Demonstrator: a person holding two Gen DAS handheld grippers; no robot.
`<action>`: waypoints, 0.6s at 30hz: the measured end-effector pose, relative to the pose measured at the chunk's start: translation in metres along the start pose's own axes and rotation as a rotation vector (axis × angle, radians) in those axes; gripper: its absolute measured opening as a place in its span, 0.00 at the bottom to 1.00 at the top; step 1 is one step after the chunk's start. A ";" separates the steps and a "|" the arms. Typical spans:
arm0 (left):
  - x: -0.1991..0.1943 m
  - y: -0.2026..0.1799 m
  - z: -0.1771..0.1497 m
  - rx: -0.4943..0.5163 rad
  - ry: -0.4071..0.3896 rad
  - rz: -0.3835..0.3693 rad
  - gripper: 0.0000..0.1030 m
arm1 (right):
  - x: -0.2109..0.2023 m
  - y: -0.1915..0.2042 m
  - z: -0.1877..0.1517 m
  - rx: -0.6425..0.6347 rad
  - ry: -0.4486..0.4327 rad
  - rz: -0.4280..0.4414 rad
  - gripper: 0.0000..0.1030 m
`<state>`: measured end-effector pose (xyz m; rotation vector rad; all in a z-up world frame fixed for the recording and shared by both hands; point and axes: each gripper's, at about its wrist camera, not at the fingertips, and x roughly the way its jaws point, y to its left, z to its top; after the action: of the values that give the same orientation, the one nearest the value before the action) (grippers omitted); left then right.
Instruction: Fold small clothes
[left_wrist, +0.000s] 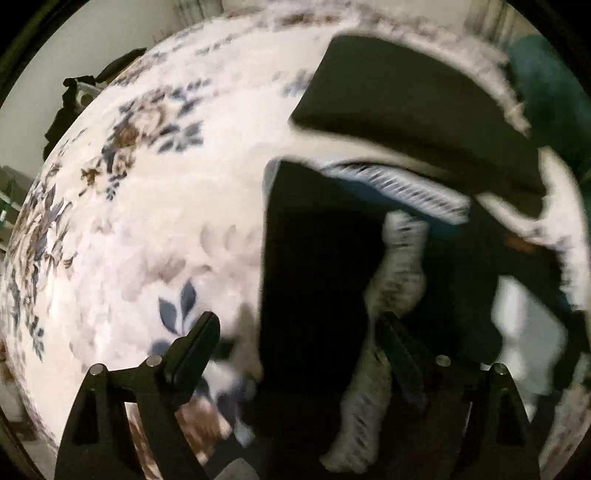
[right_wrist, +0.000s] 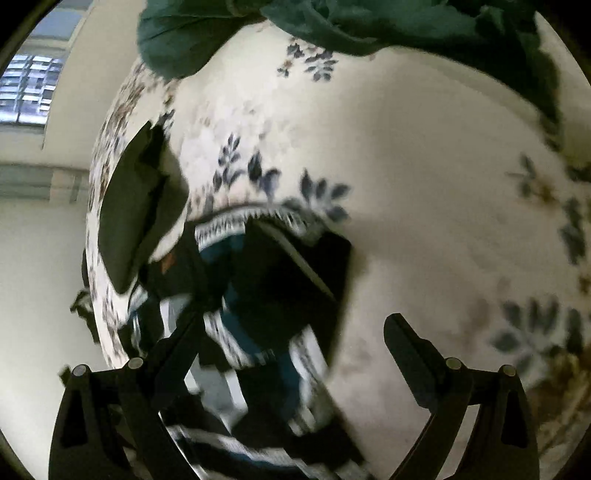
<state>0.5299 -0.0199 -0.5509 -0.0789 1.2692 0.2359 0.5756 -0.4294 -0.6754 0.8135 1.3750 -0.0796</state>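
Floral bedding (left_wrist: 155, 206) in cream with blue and brown sprigs fills both of my views, and pale walls show past its edges. From the right wrist I see a window (right_wrist: 29, 88) high at the left.

My left gripper (left_wrist: 299, 328) points steeply down with its jaws wide apart and nothing pressed between them. Under it lies a pile of small clothes (left_wrist: 325, 258), mostly dark cloth, blurred by motion. A grey knitted sock (left_wrist: 399, 266) hangs or lies just inside the right finger; I cannot tell whether it touches it. A striped blue-and-white edge (left_wrist: 399, 184) curves over the top of the pile. Beyond that sits a flat folded dark piece (left_wrist: 417, 110), near the far rim of the bed. A white piece (left_wrist: 528, 339) lies at the right of the pile.

My right gripper (right_wrist: 295, 332) is also spread wide and holds nothing. Its left finger sits over the same pile (right_wrist: 280, 280), where I see dark cloth and blue with white stripes, while its right finger is over bare bedding. The folded dark piece (right_wrist: 129, 214) lies at the left, close to the bed's edge. A heap of green cloth (right_wrist: 332, 22) covers the far end of the bed.

Open bedding stretches to the left of the pile in the left view and to the right of it in the right view.
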 end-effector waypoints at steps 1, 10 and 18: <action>0.006 0.003 0.002 0.002 0.004 0.004 0.86 | 0.009 0.005 0.004 0.001 0.001 -0.019 0.80; 0.010 0.011 -0.001 0.045 0.005 -0.021 0.90 | -0.038 0.018 -0.016 0.096 0.063 0.087 0.10; -0.010 0.000 -0.004 0.094 -0.026 -0.015 0.91 | -0.033 -0.020 0.008 0.113 0.063 -0.156 0.45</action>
<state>0.5232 -0.0222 -0.5429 -0.0048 1.2517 0.1634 0.5645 -0.4616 -0.6559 0.8067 1.5025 -0.2568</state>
